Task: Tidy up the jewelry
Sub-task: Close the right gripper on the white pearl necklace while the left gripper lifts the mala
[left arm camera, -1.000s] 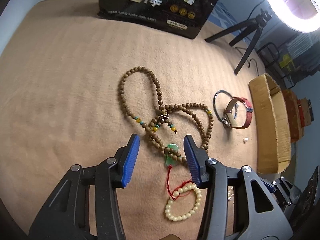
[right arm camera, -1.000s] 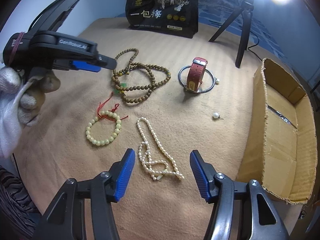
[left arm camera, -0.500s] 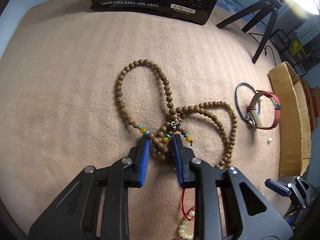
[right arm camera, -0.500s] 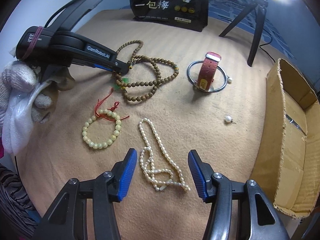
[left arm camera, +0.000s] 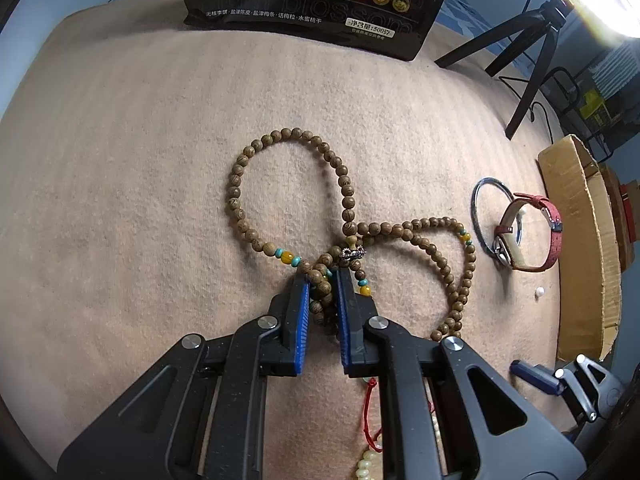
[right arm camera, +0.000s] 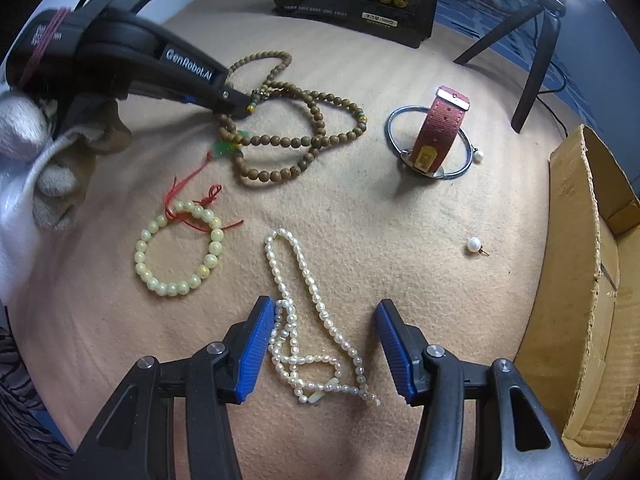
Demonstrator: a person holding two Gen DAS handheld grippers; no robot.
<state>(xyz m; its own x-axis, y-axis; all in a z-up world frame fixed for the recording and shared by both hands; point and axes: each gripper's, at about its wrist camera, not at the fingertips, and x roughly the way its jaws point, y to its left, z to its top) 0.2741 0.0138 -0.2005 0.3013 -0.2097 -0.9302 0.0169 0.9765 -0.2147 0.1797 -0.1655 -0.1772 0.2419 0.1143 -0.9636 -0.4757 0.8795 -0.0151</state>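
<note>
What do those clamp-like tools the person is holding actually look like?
Each is a black plastic gripper: the left gripper and right gripper have two fingers faced with ribbed blue pads and silver screws. The left one's side carries white "GenRobot.AI" lettering and a red rubber band. The hand wears a white knitted glove.

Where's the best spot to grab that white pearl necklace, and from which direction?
Take the pearl necklace at its bunched, doubled-over end, coming straight down from above. It lies flat on the cloth, and several strands overlap there. The right gripper already straddles that bunch, its jaws closing.
</note>
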